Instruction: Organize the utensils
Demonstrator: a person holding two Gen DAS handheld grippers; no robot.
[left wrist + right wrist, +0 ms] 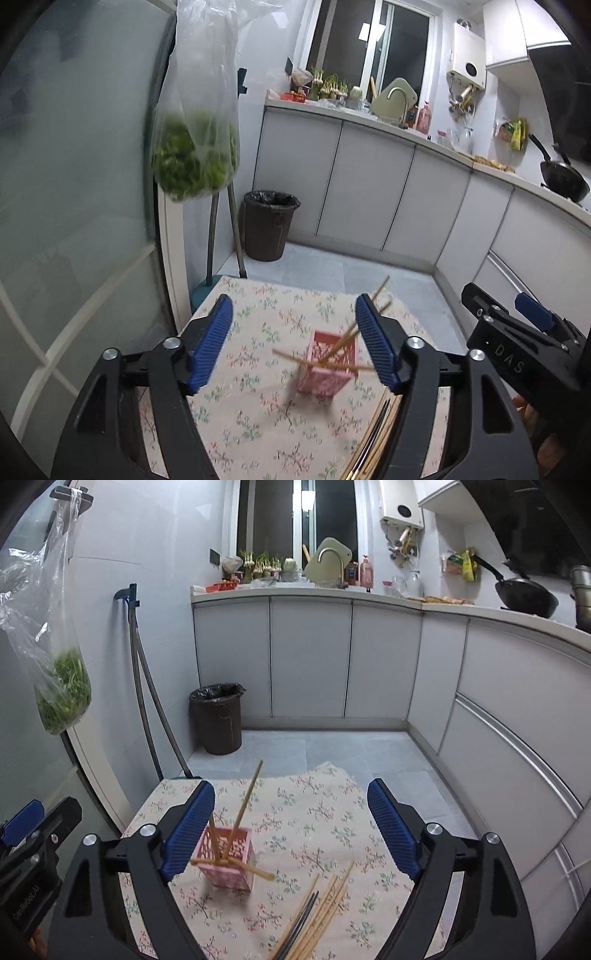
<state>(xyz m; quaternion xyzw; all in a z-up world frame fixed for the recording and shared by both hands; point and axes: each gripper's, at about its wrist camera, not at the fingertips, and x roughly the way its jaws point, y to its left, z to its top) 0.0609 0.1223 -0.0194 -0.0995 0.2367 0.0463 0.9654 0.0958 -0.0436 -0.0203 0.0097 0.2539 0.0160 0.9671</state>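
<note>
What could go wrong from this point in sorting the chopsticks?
1. The pink holder is small and light-looking, with chopsticks leaning far out; another stick or a bump may tip it.
2. One chopstick lies across its rim and could block later ones or fall off.
3. The loose pile holds thin sticks packed side by side; the open right gripper may take several or scatter them toward the table edge.
</note>
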